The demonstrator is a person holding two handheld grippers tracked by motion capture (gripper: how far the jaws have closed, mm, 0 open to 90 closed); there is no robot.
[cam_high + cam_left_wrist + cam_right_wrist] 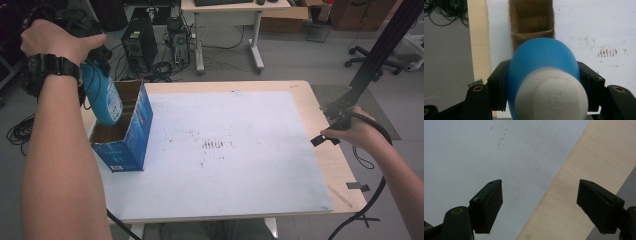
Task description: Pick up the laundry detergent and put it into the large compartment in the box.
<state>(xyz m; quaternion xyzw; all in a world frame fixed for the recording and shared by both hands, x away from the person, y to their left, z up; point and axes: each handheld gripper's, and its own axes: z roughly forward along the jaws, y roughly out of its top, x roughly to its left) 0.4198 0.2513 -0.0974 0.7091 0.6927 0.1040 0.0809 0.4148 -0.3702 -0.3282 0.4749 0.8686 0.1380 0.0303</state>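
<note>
A blue bottle (103,98) with a white cap (551,97) hangs tilted, bottom down, over the open top of a blue cardboard box (129,134). My left gripper (93,67) is shut on the bottle near its cap end, a hand wrapped around the gripper. In the left gripper view the bottle (541,57) sits pressed between the two black jaws of that gripper (544,85). Beyond it lies the box's brown inside (531,22). My right gripper (327,132) rests low at the table's right edge. Its jaws (540,202) stand wide open with nothing between them.
A white sheet (240,150) covers most of the wooden table (332,167); the box stands at its left edge. Black tape pieces (358,186) lie at the right front corner. On the floor behind are computer towers (140,42), cables, a desk and a black slanted post (380,55).
</note>
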